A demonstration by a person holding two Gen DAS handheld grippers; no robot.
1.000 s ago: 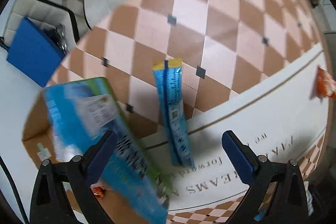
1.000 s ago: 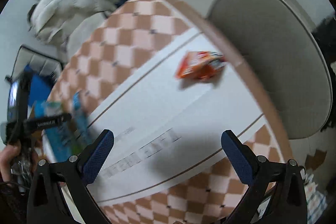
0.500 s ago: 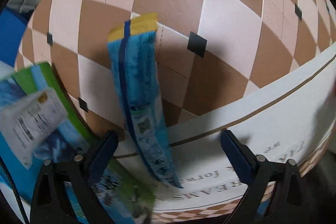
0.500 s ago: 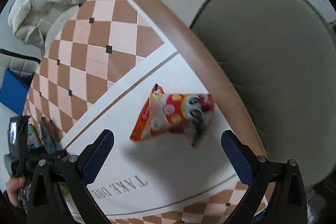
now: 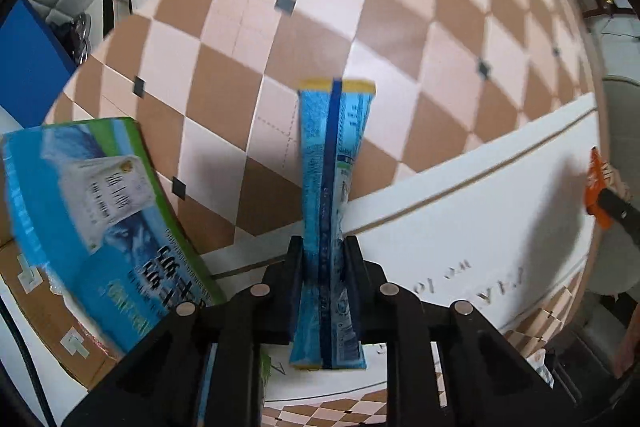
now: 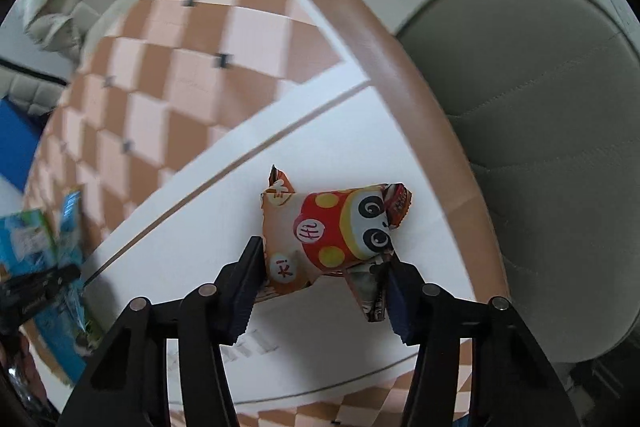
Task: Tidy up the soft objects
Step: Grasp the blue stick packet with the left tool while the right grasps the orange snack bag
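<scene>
My left gripper (image 5: 323,267) is shut on a long blue snack packet (image 5: 330,187) with yellow ends; the jaws pinch its lower half and it points away over the checkered table (image 5: 240,47). My right gripper (image 6: 320,275) is shut on an orange puffy snack bag (image 6: 332,231) with a panda face, which rests on the table's white band (image 6: 192,227) near the brown edge. That bag shows at the far right of the left wrist view (image 5: 596,183). The left gripper and blue packet show small at the left of the right wrist view (image 6: 68,223).
A large blue-green pack (image 5: 100,227) lies on a cardboard box (image 5: 44,311) at the table's left edge. A grey padded chair (image 6: 540,147) stands just past the right rim. A blue box (image 5: 28,67) and white upholstery sit beyond the far left.
Both grippers closed: the left moved onto the blue packet and pinched it, the right moved down onto the orange bag and clamped its sides.
</scene>
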